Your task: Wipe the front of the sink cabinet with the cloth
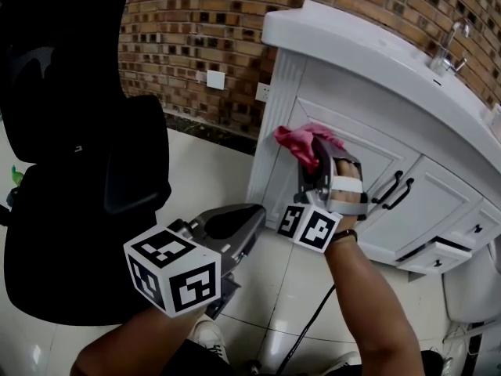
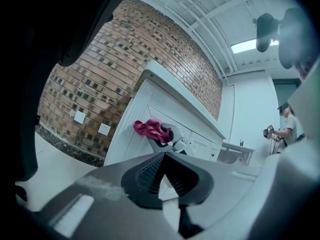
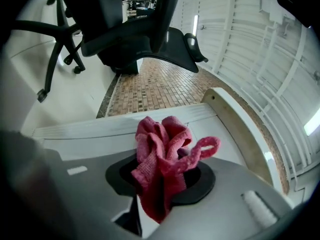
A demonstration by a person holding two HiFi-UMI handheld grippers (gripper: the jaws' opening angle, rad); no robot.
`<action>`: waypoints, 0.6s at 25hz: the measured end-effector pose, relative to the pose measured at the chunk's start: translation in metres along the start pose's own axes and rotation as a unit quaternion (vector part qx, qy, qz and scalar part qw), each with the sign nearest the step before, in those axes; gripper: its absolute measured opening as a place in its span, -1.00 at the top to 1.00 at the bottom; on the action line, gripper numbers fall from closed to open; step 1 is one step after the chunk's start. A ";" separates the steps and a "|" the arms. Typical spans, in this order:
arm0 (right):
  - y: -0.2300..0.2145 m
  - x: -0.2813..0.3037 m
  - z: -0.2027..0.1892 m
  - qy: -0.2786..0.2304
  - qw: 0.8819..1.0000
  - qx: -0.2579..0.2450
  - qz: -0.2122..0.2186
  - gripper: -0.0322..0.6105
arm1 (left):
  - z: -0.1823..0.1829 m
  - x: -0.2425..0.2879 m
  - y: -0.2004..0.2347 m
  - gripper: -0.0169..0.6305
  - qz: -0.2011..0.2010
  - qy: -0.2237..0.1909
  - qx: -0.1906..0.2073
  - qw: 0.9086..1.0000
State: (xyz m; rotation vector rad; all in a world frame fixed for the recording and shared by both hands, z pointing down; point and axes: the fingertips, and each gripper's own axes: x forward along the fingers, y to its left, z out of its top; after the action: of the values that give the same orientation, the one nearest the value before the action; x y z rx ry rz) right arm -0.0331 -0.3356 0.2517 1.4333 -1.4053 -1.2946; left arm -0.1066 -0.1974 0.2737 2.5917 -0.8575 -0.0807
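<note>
1. The right gripper (image 1: pixel 311 161) has its jaws clamped on the red cloth (image 1: pixel 302 141). The cloth bulges past the tips as a crumpled wad with one loose loop.
2. The cloth sits at the upper left of the left door panel of the white sink cabinet (image 1: pixel 352 143). It seems to touch the panel, though contact cannot be confirmed.
3. The left gripper (image 1: pixel 244 224) hangs low near the floor, well apart from the cabinet. Its jaws are together with nothing between them.
4. Because the wad is bunched rather than spread, only a small patch would likely meet the door. Parts of the front could be missed or left streaked.
5. Pressing too hard could bring the hard jaw tips through the thin edge of the wad — scraping the paint.
6. A sweep to the right would bring the cloth toward the black door handles (image 1: pixel 394 190). The loose loop could snag there and drag the cloth out of the grip
</note>
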 end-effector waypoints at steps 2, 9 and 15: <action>0.011 -0.002 -0.004 0.001 1.000 0.000 0.008 0.52 | 0.000 -0.001 0.002 0.93 0.003 0.000 -0.003 1.000; 0.060 -0.012 -0.016 0.001 0.999 0.003 0.046 0.52 | -0.001 0.003 0.002 0.94 0.002 0.001 -0.011 1.000; 0.095 -0.017 -0.027 0.008 0.998 0.004 0.066 0.52 | -0.003 0.004 0.003 0.93 0.002 0.004 -0.015 1.000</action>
State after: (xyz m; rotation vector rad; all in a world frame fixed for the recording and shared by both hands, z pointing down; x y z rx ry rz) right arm -0.0276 -0.3354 0.3519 1.3297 -1.4716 -1.1928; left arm -0.1045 -0.2011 0.2775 2.5600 -0.8533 -0.0818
